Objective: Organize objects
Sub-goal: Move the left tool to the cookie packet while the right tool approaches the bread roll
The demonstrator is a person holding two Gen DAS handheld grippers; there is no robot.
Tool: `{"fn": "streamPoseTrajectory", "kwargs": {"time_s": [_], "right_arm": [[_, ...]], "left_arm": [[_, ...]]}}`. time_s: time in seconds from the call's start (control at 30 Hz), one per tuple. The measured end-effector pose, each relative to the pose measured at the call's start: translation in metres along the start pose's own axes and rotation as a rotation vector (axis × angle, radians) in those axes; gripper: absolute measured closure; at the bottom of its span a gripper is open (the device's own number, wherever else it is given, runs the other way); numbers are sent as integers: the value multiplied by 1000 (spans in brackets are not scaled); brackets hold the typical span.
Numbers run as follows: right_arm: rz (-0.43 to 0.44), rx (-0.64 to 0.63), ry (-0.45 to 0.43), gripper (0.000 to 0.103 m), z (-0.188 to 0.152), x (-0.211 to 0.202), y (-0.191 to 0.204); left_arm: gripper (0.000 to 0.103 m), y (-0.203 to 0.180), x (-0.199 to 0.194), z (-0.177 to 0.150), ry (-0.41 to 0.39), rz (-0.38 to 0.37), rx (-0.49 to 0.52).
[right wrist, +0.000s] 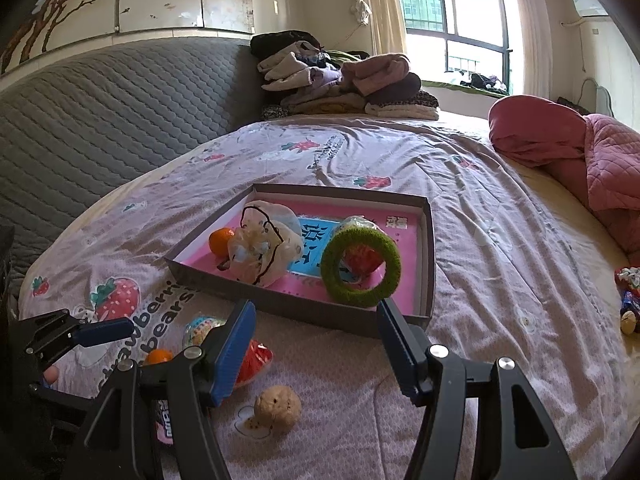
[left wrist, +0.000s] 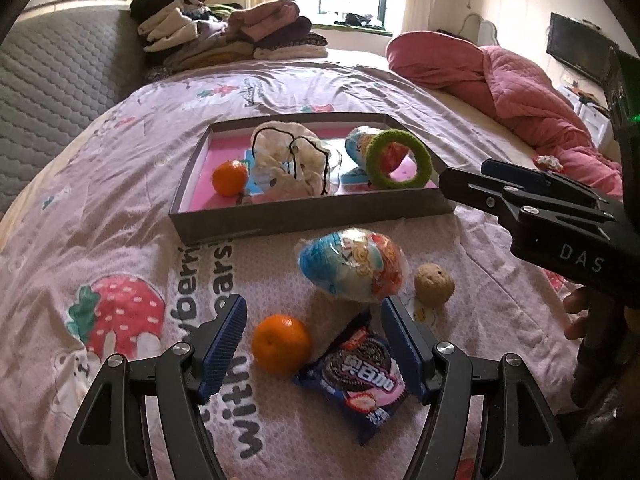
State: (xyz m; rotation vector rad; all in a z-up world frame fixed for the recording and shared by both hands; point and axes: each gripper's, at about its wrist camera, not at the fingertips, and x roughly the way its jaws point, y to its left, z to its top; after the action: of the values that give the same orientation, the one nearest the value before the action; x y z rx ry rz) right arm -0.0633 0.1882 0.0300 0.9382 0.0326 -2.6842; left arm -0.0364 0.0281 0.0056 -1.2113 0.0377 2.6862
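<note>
While both claws gape empty, glossy orange tangerine point(left wrist: 281, 344) beside crinkled blue, perhaps cookie, packet point(left wrist: 362, 380) on bedspread point(left wrist: 120, 240).

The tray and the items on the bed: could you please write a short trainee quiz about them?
1. True or false: the green ring lies inside the tray.
2. How many oranges lie outside the tray?
3. Which sits nearest the left gripper: A cookie pack, B pink pillow, C folded clothes?

Key: 1 true; 2 one, the orange on the bed; 3 A.
</note>
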Motion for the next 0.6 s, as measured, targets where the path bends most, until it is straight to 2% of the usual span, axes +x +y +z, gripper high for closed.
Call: {"fn": "streamPoseTrajectory", "kwargs": {"time_s": [0.23,0.6], "right_arm": [[10,-35,32,41,-11,2,5],[15,-42,83,41,-25,8,0]], "left_arm": [[32,-12,2,-10,30,-30,3],[32,-19,7,-30,68,5,-43]]}}
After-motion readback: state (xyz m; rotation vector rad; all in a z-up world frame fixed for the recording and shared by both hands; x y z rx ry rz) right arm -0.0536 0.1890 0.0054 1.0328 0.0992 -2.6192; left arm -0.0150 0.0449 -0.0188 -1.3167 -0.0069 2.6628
